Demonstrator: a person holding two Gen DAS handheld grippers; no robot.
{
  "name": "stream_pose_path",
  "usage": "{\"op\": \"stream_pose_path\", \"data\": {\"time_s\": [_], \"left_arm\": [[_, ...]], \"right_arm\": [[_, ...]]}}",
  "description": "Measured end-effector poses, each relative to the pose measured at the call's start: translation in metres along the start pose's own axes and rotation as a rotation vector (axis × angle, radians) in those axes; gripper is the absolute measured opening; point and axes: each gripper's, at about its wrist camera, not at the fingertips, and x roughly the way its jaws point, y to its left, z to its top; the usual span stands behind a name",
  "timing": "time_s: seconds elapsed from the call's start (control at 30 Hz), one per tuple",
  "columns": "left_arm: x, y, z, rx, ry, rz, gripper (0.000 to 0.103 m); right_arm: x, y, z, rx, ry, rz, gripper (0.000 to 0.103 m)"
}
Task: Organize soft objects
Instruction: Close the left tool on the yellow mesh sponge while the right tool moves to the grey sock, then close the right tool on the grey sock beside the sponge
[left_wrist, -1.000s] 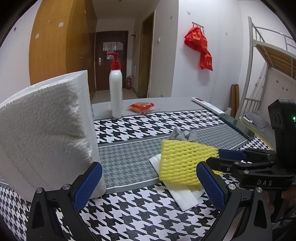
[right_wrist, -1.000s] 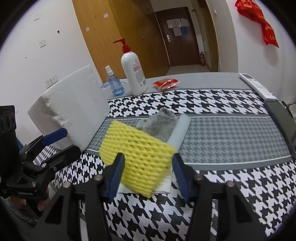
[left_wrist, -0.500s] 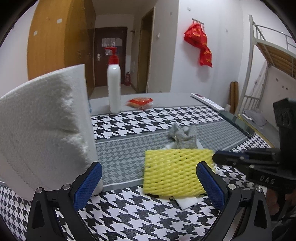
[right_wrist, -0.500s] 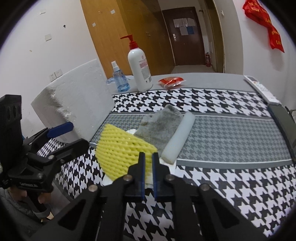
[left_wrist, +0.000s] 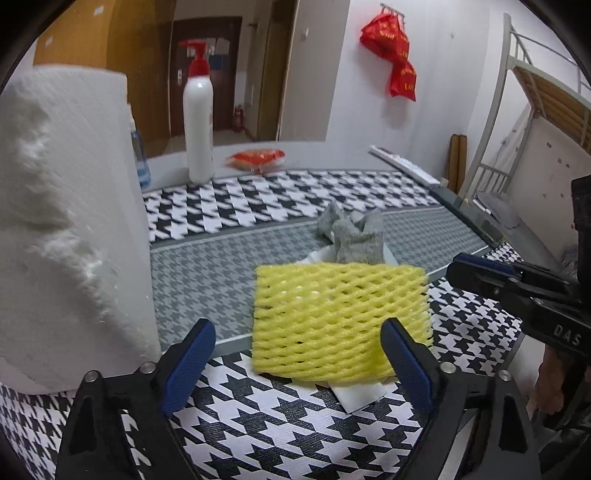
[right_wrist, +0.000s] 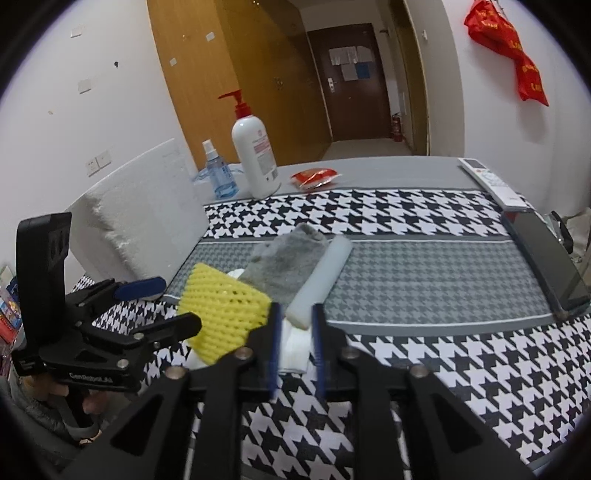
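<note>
1. The left gripper (left_wrist: 297, 354) is held low and level over the tablecloth (left_wrist: 258, 417), jaws spread wide around nothing.
2. The right gripper (right_wrist: 295, 343) is held low at 3 o'clock, jaws narrowly parted, gripping nothing.
3. The yellow net (left_wrist: 340, 321) is seen at 12 o'clock of the left gripper, atop tissue (left_wrist: 360, 397), the sock (left_wrist: 351, 236) beyond.

White walls (right_wrist: 92, 55); wooden wardrobe (right_wrist: 236, 62), dark door (right_wrist: 351, 81), metal bunk bed (left_wrist: 535, 103), houndstooth-clothed table (right_wrist: 424, 218)
</note>
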Motion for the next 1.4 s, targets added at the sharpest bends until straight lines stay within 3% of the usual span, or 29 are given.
{"op": "stream_pose_path", "data": {"time_s": [0.23,0.3,0.47,0.57,0.63,1.03,1.4], "left_arm": [[0.016,0.0,0.001,-0.009,0.073,-0.026,0.067],[0.016,0.0,0.002,-0.013,0.071,-0.027,0.055],[0.011,0.002,0.002,-0.017,0.049,-0.027,0.031],[0.009,0.001,0.003,-0.003,0.043,-0.024,0.017],[0.005,-0.001,0.002,0.011,0.034,-0.028,0.012],[-0.024,-0.01,-0.003,0.064,-0.013,-0.099,0.009],[-0.042,0.014,-0.016,0.022,-0.029,-0.011,0.009]], "right_arm": [[0.008,0.0,0.002,-0.001,0.011,-0.001,0.035],[0.009,-0.001,0.003,0.002,0.011,-0.006,0.048],[0.013,-0.002,0.005,-0.005,0.019,-0.006,0.05],[0.017,-0.002,0.006,-0.007,0.025,-0.01,0.057],[0.019,-0.002,0.008,-0.009,0.027,-0.011,0.058],[0.019,-0.002,0.01,0.002,0.028,-0.013,0.062],[0.029,0.024,0.017,-0.052,0.041,0.008,0.062]]}}
